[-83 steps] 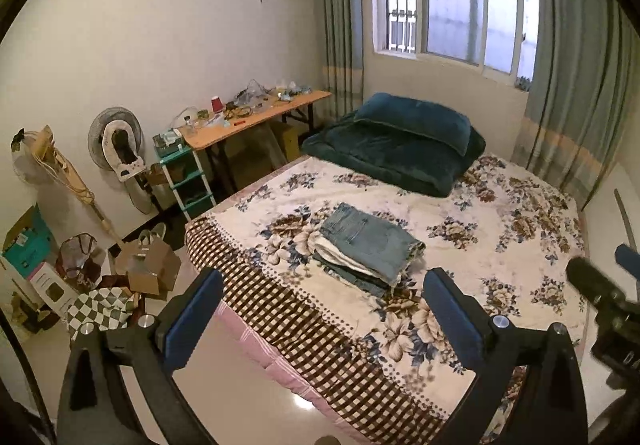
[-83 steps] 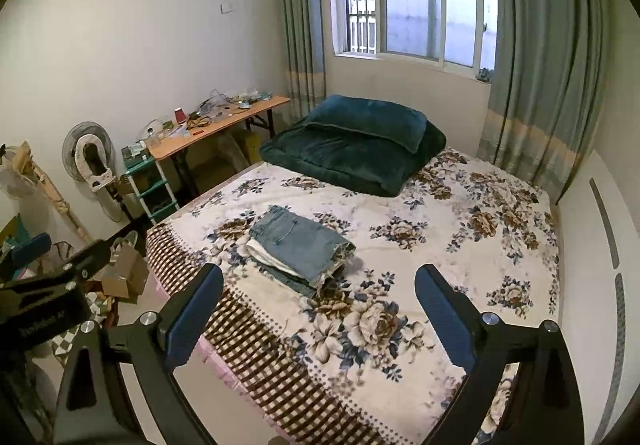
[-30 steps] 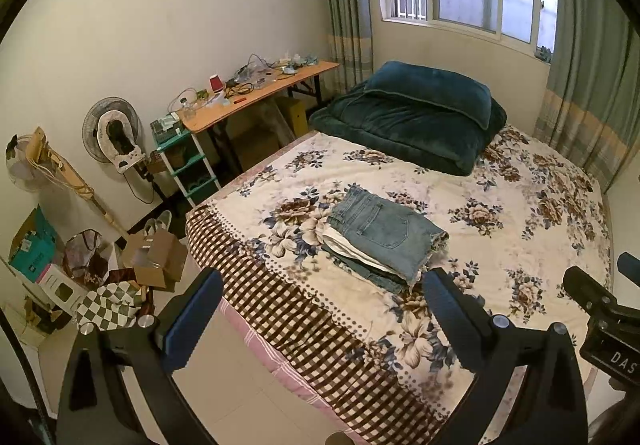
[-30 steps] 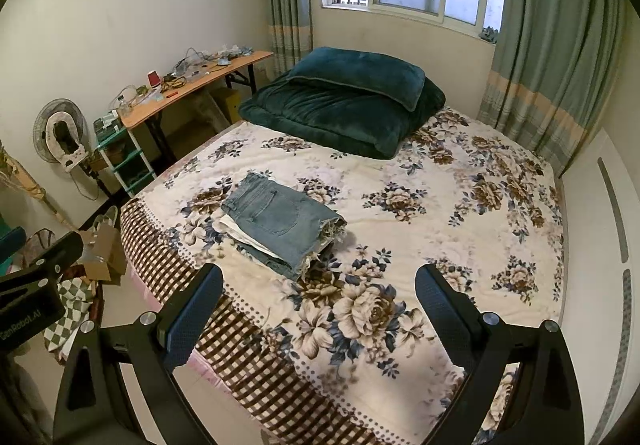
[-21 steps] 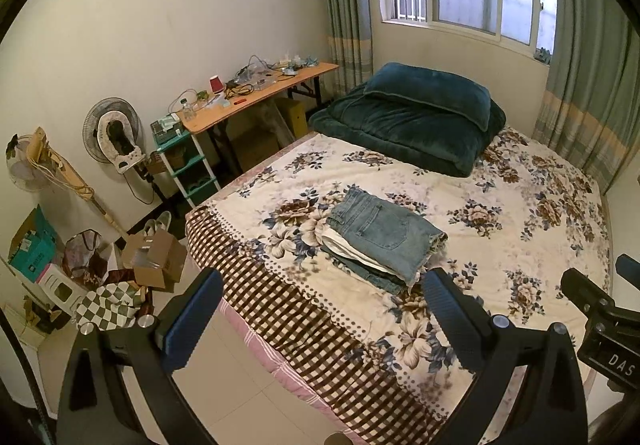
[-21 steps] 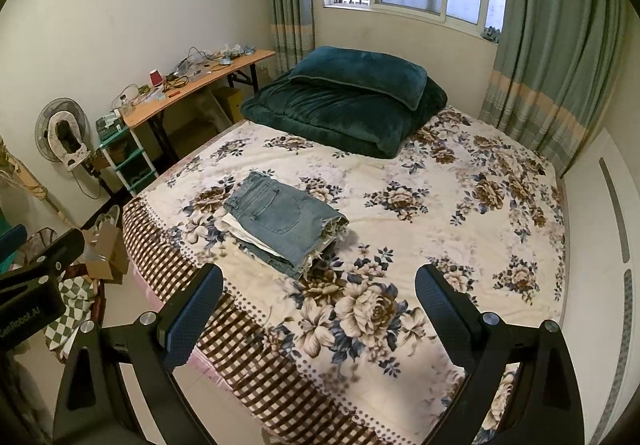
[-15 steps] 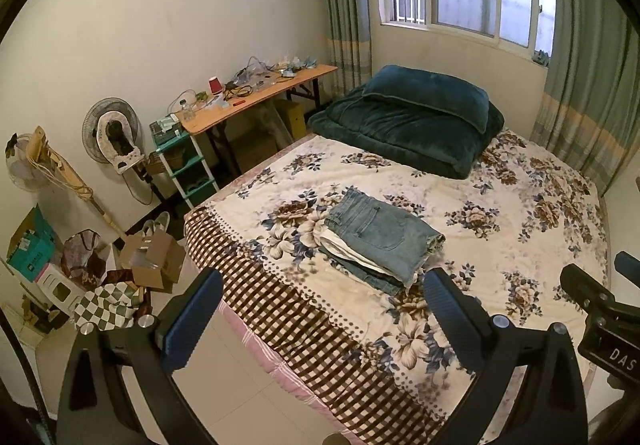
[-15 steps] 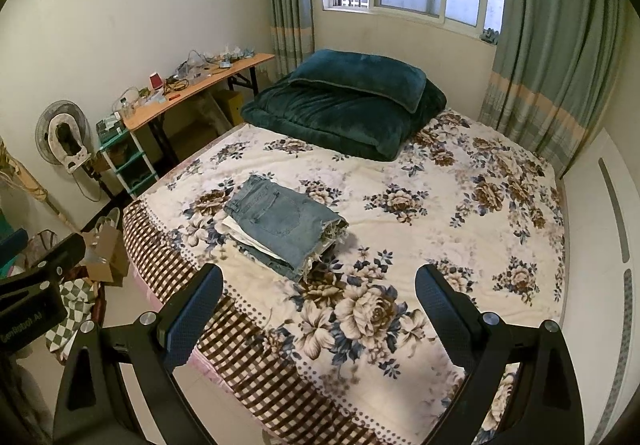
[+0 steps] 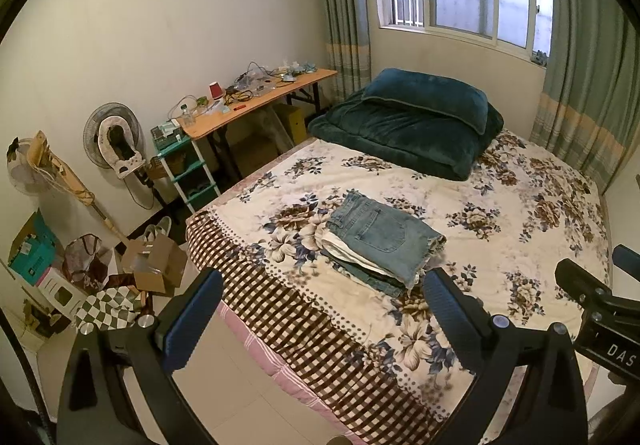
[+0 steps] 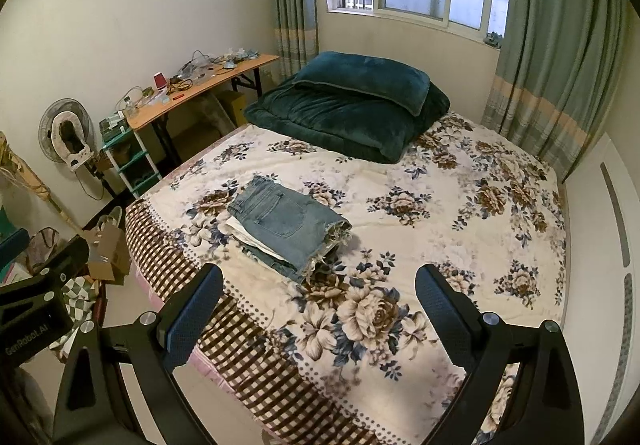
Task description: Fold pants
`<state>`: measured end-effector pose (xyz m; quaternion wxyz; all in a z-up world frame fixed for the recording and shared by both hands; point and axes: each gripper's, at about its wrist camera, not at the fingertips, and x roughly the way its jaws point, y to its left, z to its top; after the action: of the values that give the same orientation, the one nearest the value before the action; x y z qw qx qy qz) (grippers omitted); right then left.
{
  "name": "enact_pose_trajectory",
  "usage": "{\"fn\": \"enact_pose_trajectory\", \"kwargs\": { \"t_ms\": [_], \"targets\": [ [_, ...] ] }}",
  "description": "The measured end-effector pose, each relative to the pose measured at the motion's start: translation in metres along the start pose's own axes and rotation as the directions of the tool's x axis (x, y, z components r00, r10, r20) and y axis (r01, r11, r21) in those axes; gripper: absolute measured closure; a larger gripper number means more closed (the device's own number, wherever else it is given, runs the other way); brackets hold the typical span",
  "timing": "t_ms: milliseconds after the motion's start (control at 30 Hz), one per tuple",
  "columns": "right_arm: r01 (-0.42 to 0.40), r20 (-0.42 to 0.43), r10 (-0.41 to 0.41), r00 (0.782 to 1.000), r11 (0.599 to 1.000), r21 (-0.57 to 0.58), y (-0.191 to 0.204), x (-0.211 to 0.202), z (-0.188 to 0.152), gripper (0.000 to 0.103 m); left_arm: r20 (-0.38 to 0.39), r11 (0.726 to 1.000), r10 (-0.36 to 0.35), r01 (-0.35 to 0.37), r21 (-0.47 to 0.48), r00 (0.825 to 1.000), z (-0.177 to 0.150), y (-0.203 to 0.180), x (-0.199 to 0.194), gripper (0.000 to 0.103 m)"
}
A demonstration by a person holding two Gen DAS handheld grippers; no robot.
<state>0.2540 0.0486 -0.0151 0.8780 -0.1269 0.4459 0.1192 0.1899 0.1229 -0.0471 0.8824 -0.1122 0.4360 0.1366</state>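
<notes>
Both claws, left gripper (image 9: 320, 319) and right gripper (image 10: 318, 315), hang spread apart and empty, well short of the folded pants (image 9: 380, 241) stacked near the bed's (image 9: 520, 213) foot edge, faded denim uppermost.

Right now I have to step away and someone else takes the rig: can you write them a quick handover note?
Left gripper: open, empty, held off the bed's foot.
Right gripper: open, empty, likewise clear of the bed.
Folded jeans top a small stack of folded clothes near the bed's foot corner.
Done: stack looks neatly folded.
Left: no unfolded pants in view; check whether more remain.
</notes>
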Motion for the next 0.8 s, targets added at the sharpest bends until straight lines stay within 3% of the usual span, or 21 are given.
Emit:
{"fn": "enact_pose_trajectory", "kwargs": {
  "t_ms": [800],
  "targets": [
    [-0.004,-0.001,0.004,1.000,1.000,-0.002,0.0005,-0.0002,0.0037,0.004,0.013,1.000,0.002,-0.002,0.007,1.000,-0.0050,-0.0021,-0.0006,0.000]
  ]
}}
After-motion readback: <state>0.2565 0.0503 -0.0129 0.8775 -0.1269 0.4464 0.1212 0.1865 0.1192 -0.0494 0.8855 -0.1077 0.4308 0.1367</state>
